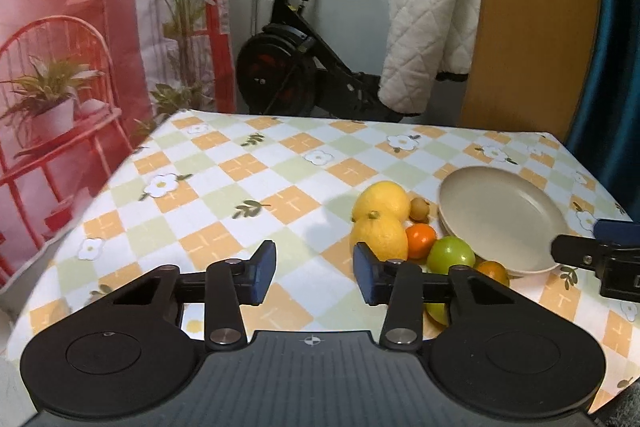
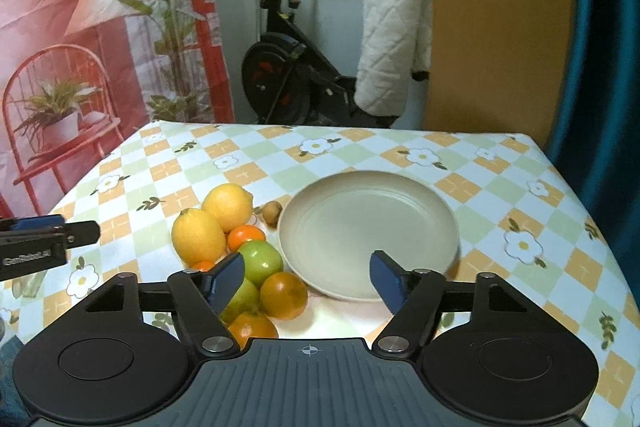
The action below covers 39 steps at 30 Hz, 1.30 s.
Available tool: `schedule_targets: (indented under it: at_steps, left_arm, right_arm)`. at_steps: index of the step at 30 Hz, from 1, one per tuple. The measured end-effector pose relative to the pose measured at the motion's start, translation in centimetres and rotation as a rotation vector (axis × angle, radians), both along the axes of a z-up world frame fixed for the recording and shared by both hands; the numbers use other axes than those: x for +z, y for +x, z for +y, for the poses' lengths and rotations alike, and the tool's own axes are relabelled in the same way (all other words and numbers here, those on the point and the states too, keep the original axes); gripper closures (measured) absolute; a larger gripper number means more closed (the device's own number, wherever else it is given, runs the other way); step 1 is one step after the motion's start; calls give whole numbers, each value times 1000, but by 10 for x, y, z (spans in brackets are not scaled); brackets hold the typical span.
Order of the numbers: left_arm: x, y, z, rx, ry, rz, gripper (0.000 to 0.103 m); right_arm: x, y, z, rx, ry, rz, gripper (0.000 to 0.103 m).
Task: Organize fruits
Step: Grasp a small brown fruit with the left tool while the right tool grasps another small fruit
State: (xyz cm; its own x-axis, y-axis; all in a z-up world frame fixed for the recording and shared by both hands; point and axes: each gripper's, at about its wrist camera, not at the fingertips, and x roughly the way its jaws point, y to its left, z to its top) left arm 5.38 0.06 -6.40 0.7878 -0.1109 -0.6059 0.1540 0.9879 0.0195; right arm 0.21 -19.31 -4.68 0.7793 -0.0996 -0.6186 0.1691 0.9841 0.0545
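Several fruits lie in a cluster on the checked tablecloth: two lemons [image 2: 228, 205] [image 2: 198, 237], green apples [image 2: 262, 261], oranges [image 2: 284, 295] and a small brown fruit [image 2: 272, 211]. An empty beige plate [image 2: 368, 219] sits just right of them. My right gripper [image 2: 308, 277] hangs open above the plate's near rim and the nearest orange, holding nothing. My left gripper [image 1: 314, 269] is open over bare cloth, left of the near lemon [image 1: 378, 237] and the plate [image 1: 500, 219]. Its right finger partly hides an apple [image 1: 438, 311].
The table [image 1: 240, 187] ends at the far edge, with an exercise bike [image 1: 296, 67] and a white quilted cover [image 1: 424, 35] behind it. A red printed backdrop [image 1: 60, 47] hangs on the left. A wooden panel [image 1: 532, 19] stands at the right.
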Motion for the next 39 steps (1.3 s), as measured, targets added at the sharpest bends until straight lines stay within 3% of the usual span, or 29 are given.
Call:
schedule_targets:
  at_steps: [5, 11, 20, 29, 39]
  left_arm:
    - [-16, 3, -12, -90, 7, 13, 66]
    - [-45, 7, -27, -188, 17, 134, 66]
    - [-63, 2, -32, -314, -61, 201, 66]
    - [-61, 0, -35, -347, -99, 205, 66]
    - [-71, 5, -44, -378, -86, 248, 66]
  right_arm:
    - [-14, 8, -5, 12, 21, 8, 46]
    - [-26, 10, -12, 3, 45, 17, 49]
    - [-32, 7, -19, -8, 82, 20, 49]
    - [-33, 6, -20, -14, 91, 19, 49]
    - [-34, 5, -20, -19, 92, 22, 49]
